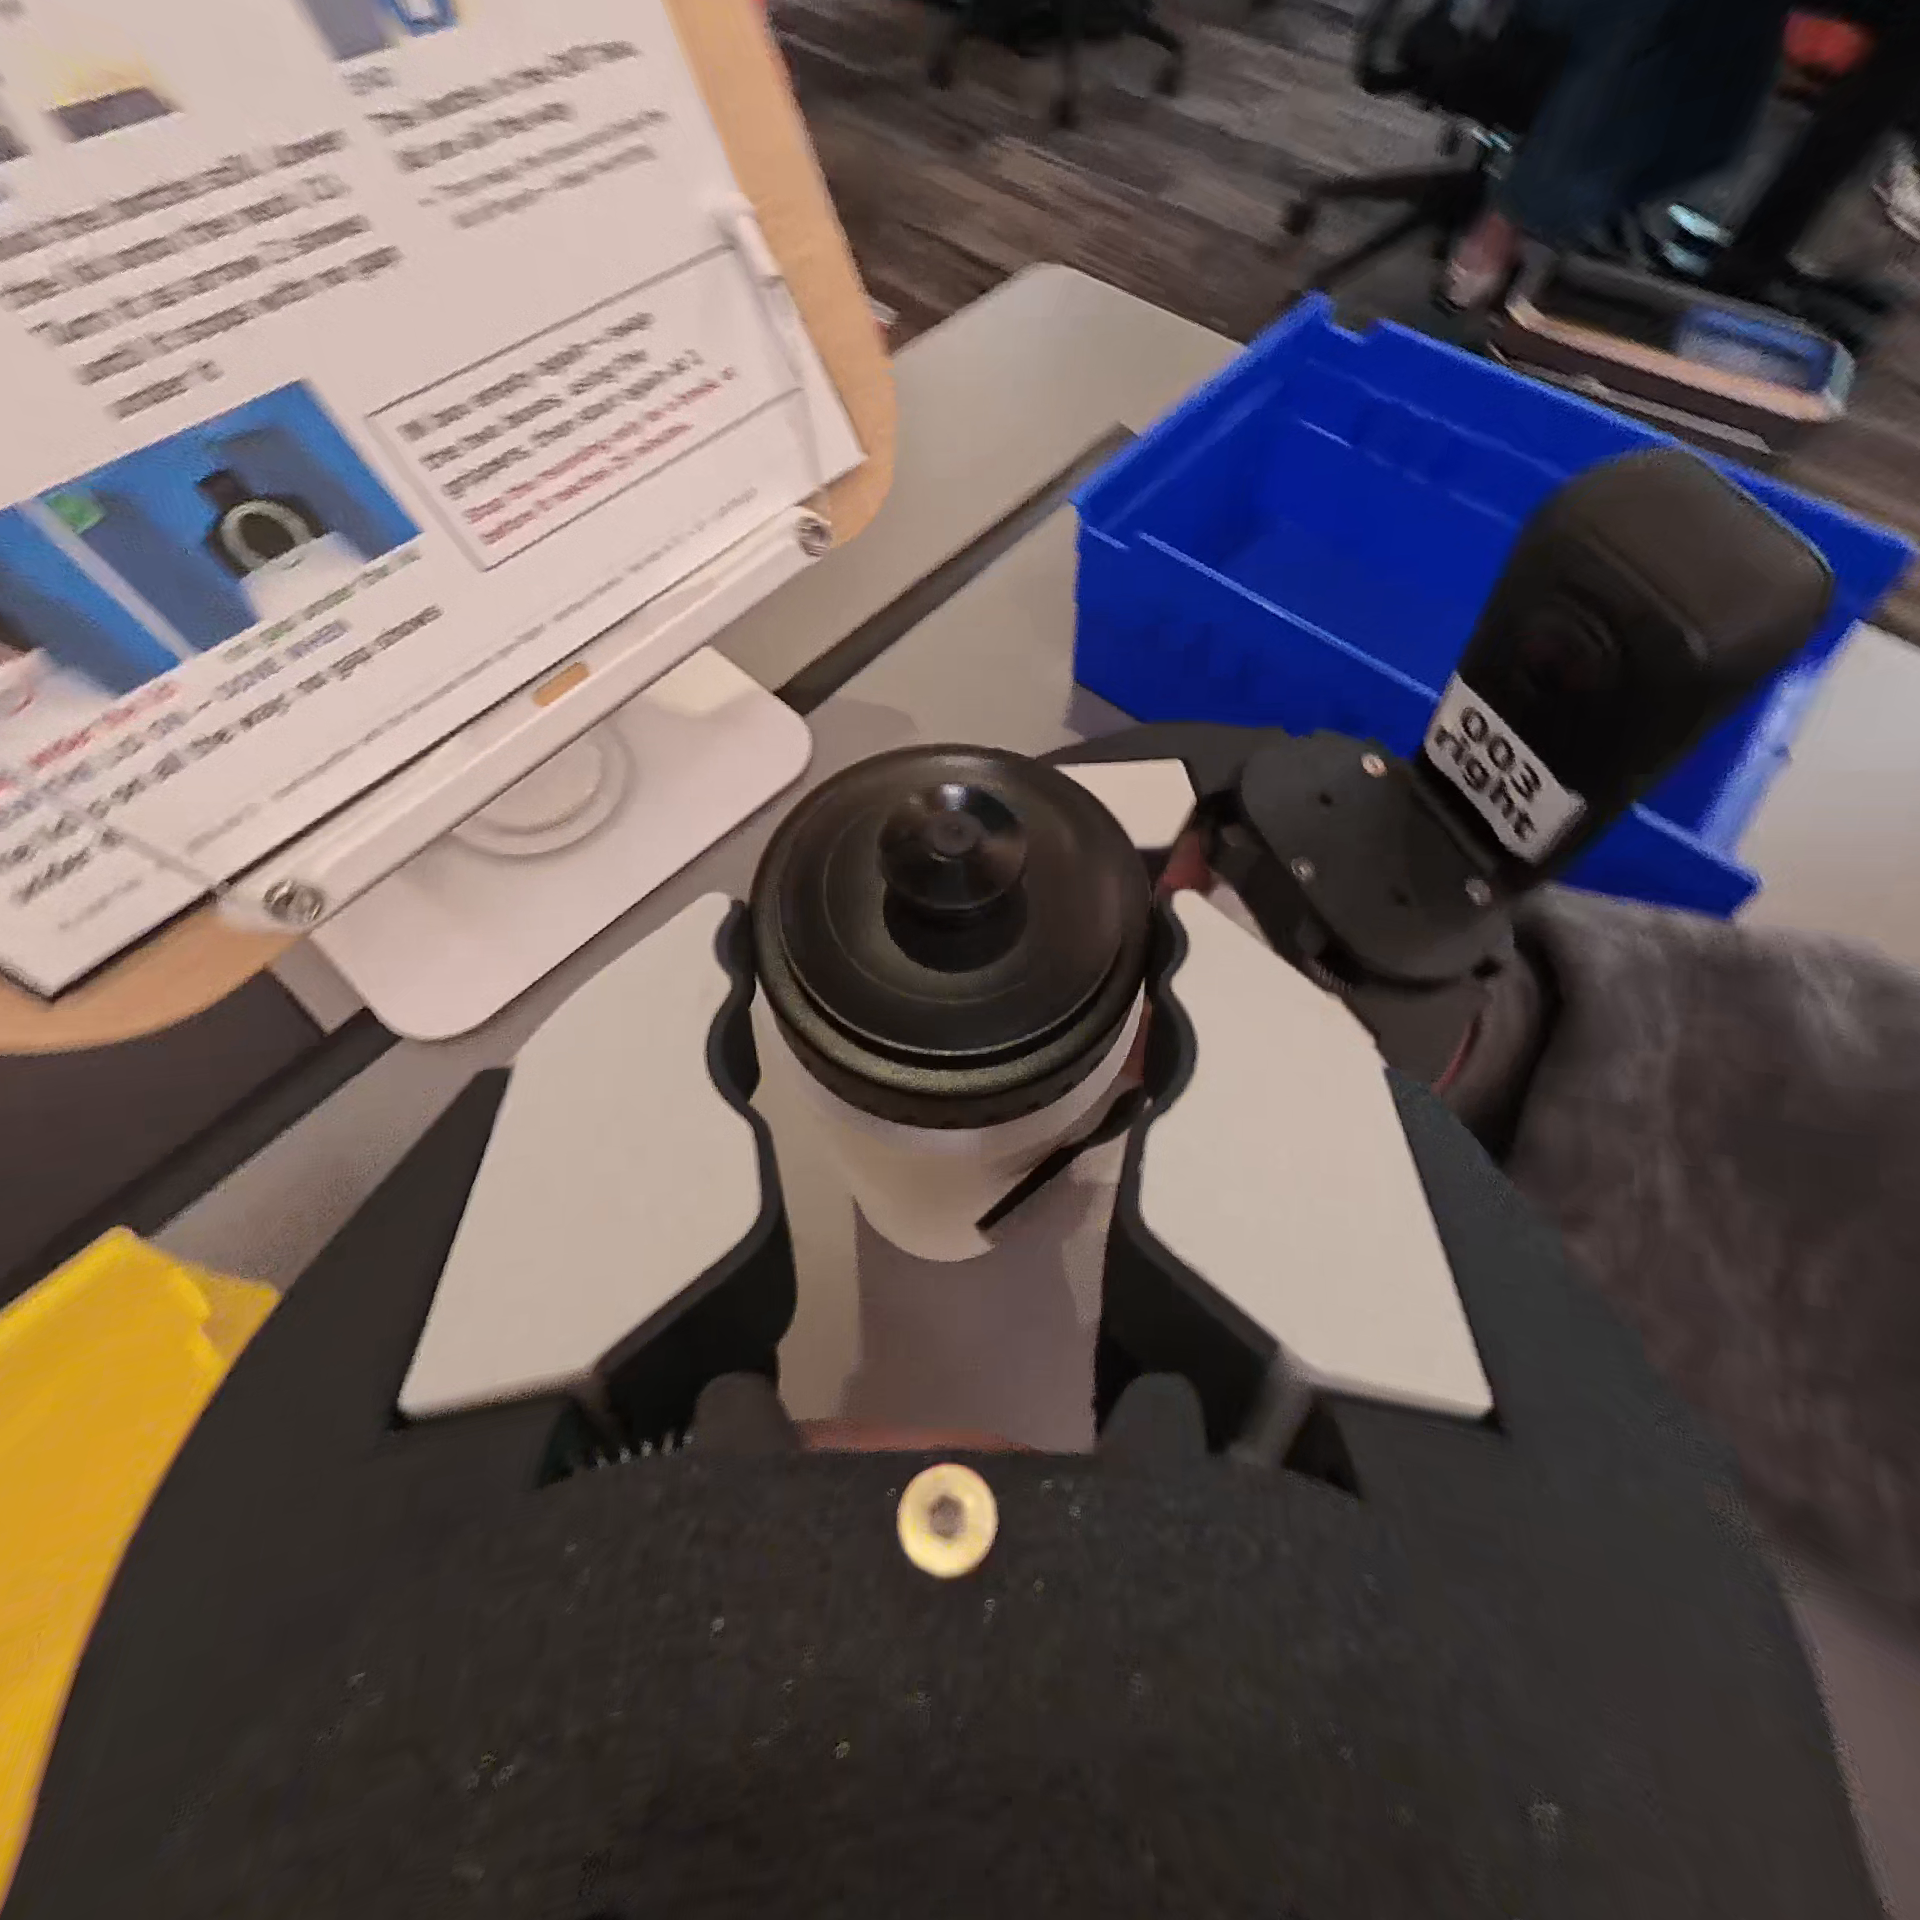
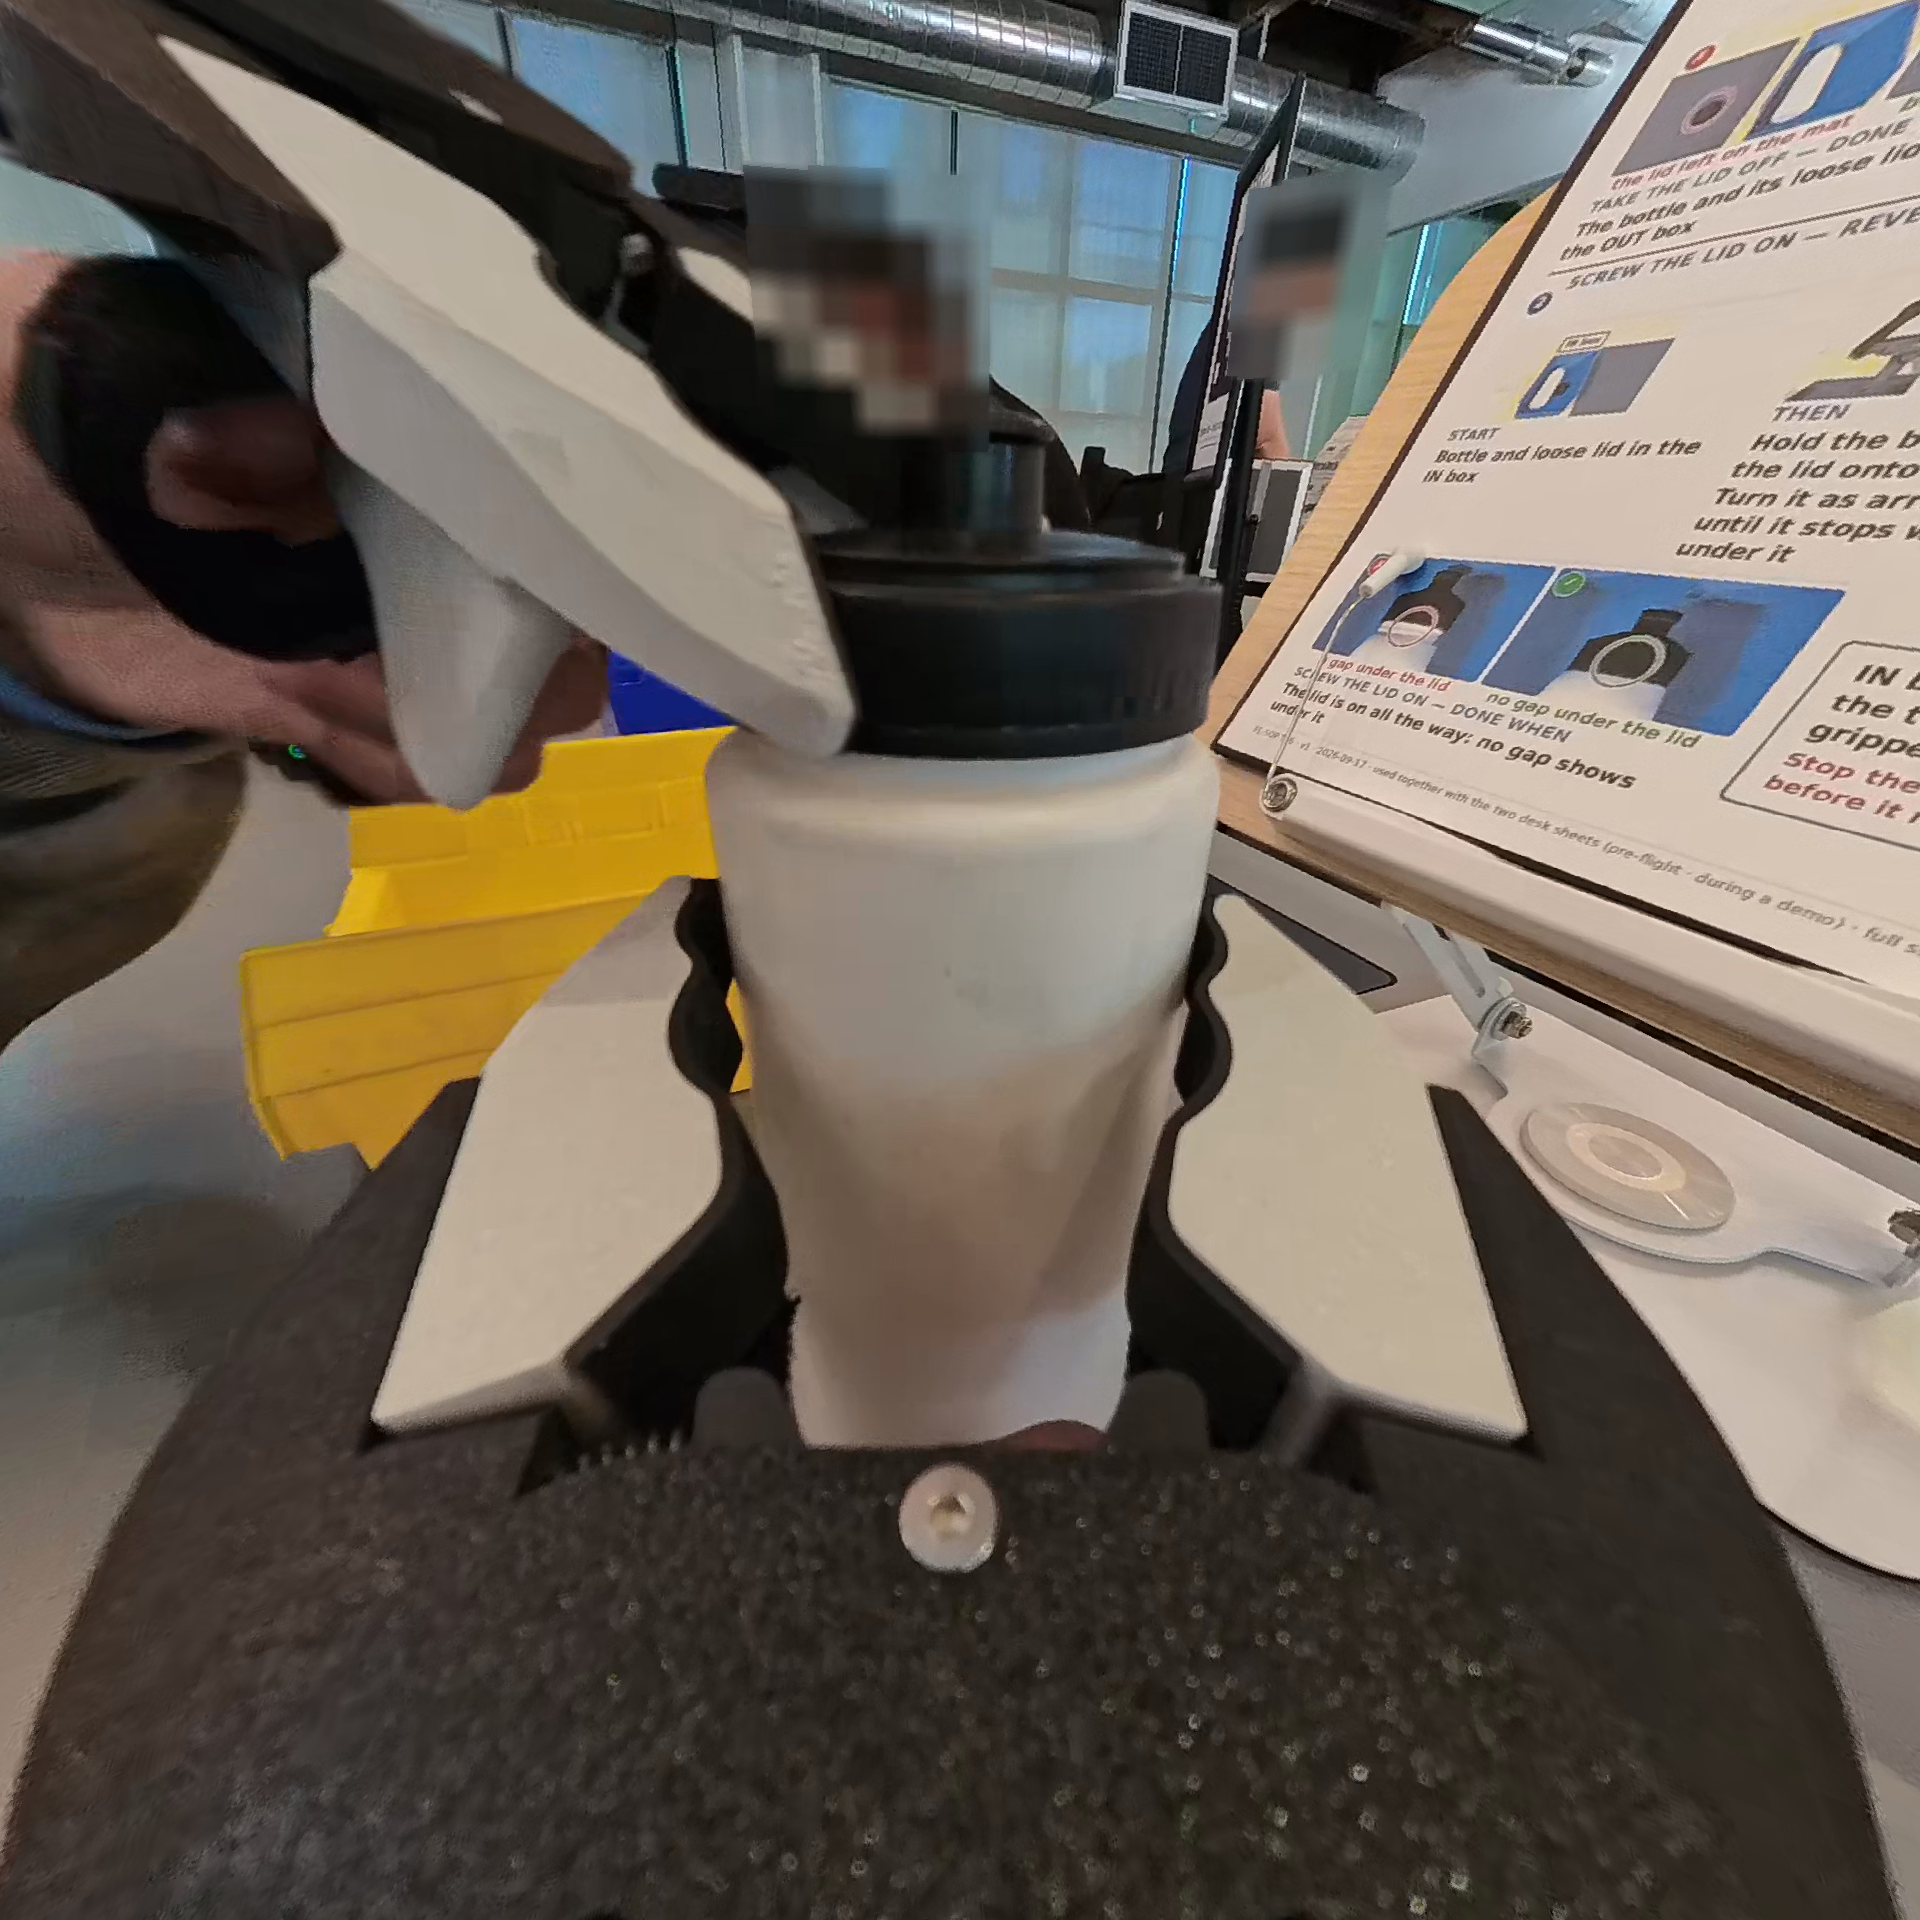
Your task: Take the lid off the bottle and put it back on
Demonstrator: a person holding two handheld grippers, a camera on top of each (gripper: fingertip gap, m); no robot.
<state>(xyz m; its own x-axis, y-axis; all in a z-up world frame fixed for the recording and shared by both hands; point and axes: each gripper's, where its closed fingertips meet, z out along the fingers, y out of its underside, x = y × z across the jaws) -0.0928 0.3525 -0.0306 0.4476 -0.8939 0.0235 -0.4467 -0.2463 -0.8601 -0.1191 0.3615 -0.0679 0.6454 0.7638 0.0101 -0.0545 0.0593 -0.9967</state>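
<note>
1. The right gripper (image 2: 951,1039) pinches the white bottle (image 2: 966,1039) between its jaws, steadying it for twisting.
2. The left gripper (image 1: 948,997) from above has its jaws around the black lid (image 1: 948,925) (seated on the bottle), seemingly clamping it, though contact is unclear.

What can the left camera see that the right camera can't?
Only the left wrist view shows the blue bin and the top of the lid's black knob, with the left tongs closed around the lid. Only the right wrist view shows the bottle's white side, held by the right tongs. Both show the bottle, its lid, the yellow bin and the instruction board.
</note>
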